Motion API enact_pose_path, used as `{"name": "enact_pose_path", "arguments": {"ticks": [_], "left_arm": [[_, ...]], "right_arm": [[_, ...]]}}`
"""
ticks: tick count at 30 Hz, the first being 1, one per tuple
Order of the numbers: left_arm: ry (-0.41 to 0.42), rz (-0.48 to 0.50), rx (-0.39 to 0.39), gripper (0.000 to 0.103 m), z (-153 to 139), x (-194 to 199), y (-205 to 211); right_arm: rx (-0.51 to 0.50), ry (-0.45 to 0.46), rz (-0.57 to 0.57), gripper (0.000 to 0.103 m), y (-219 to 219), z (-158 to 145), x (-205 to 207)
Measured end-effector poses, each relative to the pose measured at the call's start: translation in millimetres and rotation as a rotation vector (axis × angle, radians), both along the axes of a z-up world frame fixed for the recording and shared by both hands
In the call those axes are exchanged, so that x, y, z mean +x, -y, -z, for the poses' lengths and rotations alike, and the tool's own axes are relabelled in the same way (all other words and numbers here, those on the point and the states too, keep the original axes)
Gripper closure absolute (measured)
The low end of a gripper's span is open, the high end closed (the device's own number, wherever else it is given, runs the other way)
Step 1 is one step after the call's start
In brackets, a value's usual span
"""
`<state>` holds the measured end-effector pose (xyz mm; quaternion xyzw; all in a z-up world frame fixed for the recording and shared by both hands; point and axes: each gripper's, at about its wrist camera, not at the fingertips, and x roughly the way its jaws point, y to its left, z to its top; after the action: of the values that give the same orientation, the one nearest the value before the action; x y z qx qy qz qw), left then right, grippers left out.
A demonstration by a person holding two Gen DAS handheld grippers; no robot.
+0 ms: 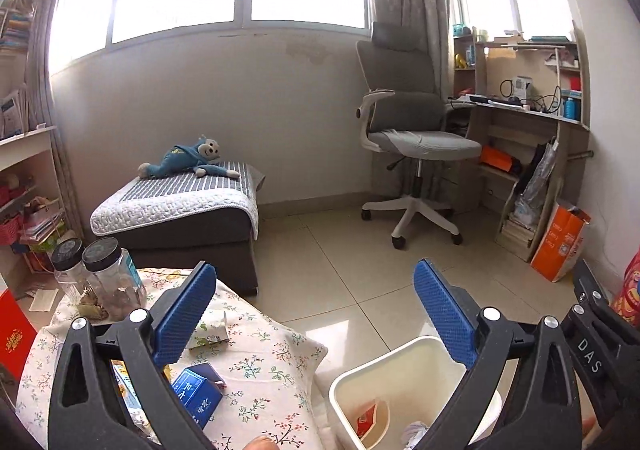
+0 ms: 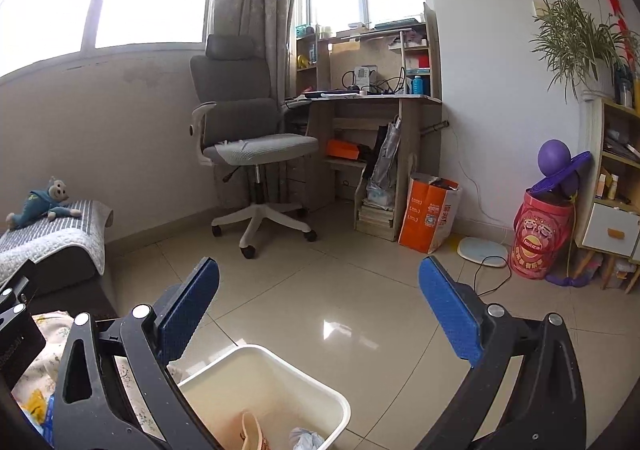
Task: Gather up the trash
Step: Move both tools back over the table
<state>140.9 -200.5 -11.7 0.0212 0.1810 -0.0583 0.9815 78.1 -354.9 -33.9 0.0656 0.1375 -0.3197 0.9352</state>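
both claws gape wide and hold nothing: the left gripper (image 1: 316, 310) hangs over the floral-cloth table (image 1: 276, 354), where a blue carton (image 1: 198, 396) waits. the right gripper (image 2: 320, 314) hovers above the white bin (image 2: 280, 382), parked alongside for short drops.

Glossy floor tiles (image 2: 320, 310), smooth plastic bin (image 2: 276, 382), floral cloth (image 1: 260, 350)

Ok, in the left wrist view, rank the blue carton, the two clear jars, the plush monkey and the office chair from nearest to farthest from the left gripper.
From the left gripper, fingers wide apart:
1. blue carton, just below the left finger on the floral cloth.
2. clear jars, farther left on the same cloth.
3. plush monkey, on the striped ottoman beyond.
4. office chair, far right by the desk.
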Motion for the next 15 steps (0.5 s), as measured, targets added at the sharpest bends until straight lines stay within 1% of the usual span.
{"name": "enact_pose_path", "arguments": {"ticks": [6,10,15], "left_arm": [[0.018,-0.042,0.005,0.007,-5,-3,-23],[0.031,-0.081,0.013,0.007,-7,-8,-45],[0.033,-0.138,0.011,0.007,-11,-8,-77]], "right_arm": [[0.009,0.027,-0.043,0.007,-22,-6,6],[0.018,0.028,-0.088,0.007,-40,-9,13],[-0.003,0.027,-0.159,0.007,-71,-11,21]]}}
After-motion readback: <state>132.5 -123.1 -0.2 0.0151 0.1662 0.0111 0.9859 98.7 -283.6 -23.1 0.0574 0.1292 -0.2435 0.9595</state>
